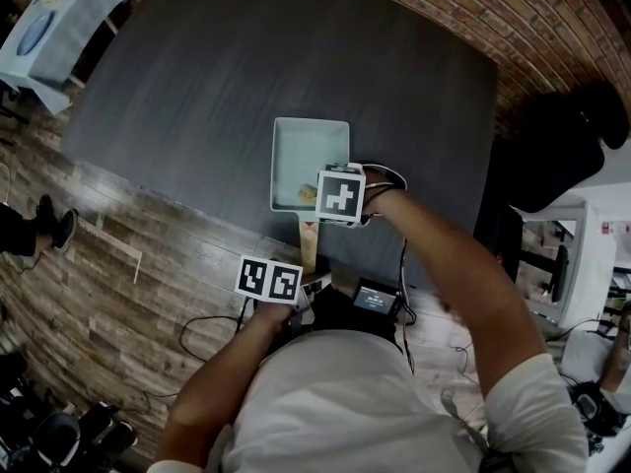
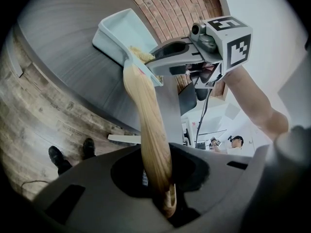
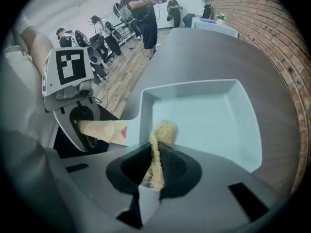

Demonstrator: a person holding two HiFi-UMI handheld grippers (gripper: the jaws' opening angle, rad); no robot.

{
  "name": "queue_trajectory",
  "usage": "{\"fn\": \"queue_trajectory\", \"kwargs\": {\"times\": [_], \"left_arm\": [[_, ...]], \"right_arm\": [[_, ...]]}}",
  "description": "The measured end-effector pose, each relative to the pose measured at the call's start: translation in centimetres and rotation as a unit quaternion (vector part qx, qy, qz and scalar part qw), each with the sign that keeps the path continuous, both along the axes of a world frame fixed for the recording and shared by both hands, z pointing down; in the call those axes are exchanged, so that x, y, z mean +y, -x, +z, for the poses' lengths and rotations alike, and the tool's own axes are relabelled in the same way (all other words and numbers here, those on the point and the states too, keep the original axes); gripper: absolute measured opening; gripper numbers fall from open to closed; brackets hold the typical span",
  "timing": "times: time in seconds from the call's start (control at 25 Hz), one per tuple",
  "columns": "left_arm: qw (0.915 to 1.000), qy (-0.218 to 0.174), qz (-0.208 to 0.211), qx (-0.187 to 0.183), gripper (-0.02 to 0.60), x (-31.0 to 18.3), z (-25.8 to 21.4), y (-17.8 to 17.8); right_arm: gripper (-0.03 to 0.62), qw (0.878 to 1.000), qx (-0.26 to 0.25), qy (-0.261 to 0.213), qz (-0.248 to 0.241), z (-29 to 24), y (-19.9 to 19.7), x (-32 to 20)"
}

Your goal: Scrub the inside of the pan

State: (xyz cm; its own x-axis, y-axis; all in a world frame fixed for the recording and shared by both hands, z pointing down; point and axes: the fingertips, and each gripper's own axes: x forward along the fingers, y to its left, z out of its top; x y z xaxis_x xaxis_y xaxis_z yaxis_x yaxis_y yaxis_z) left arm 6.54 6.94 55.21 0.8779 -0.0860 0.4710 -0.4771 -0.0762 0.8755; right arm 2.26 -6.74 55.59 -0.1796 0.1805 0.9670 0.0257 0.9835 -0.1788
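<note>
A pale blue rectangular pan point(image 1: 308, 156) lies on the dark table point(image 1: 246, 67), its wooden handle point(image 1: 309, 244) pointing toward me over the table's near edge. My left gripper point(image 2: 163, 188) is shut on the end of that handle point(image 2: 148, 125). My right gripper point(image 3: 155, 171) points steeply down over the pan's near right corner, shut on a yellowish fibrous scrubber point(image 3: 163, 132). The scrubber's tip rests on the pan floor point(image 3: 209, 115) close to the handle-side wall. In the left gripper view the right gripper point(image 2: 160, 62) and the scrubber point(image 2: 141, 55) show at the pan's rim.
A brick wall point(image 1: 532, 18) borders the table's far and right sides. A black chair point(image 1: 562, 146) stands at the right, and a cloth-covered small table point(image 1: 59, 23) at the far left. A black box point(image 1: 377, 297) with cables sits by my body. People point(image 3: 143, 13) stand farther off.
</note>
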Motion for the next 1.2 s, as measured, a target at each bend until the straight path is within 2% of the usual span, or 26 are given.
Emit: {"fn": "queue_trajectory", "kwargs": {"times": [0.16, 0.44, 0.6, 0.72, 0.92, 1.08, 1.2], "left_arm": [[1.0000, 0.001, -0.003, 0.002, 0.074, 0.0, -0.1, 0.2], [1.0000, 0.000, -0.008, 0.004, 0.074, 0.0, -0.1, 0.2], [0.9999, 0.000, -0.014, 0.007, 0.072, -0.1, -0.1, 0.2], [0.9999, 0.000, -0.014, 0.007, 0.071, -0.1, 0.0, 0.1], [0.9998, 0.003, -0.017, 0.013, 0.068, 0.0, -0.1, 0.0], [0.9997, 0.005, -0.018, 0.014, 0.066, -0.1, -0.2, 0.0], [0.9997, 0.006, -0.019, 0.014, 0.064, 0.0, -0.2, -0.1]], "right_arm": [[0.055, 1.000, -0.004, 0.008, 0.004, -0.3, 0.0, 0.2], [0.055, 1.000, -0.013, 0.021, -0.016, -0.7, 0.2, 0.5], [0.054, 0.999, -0.038, 0.001, -0.009, -1.6, 1.1, -0.7], [0.055, 0.996, -0.077, -0.040, 0.025, -2.4, 2.3, -3.0], [0.054, 0.983, -0.115, -0.107, 0.099, -3.0, 4.0, -7.0], [0.055, 0.965, -0.147, -0.146, 0.161, -3.4, 5.8, -9.9], [0.054, 0.947, -0.167, -0.164, 0.219, -3.4, 6.8, -12.0]]}}
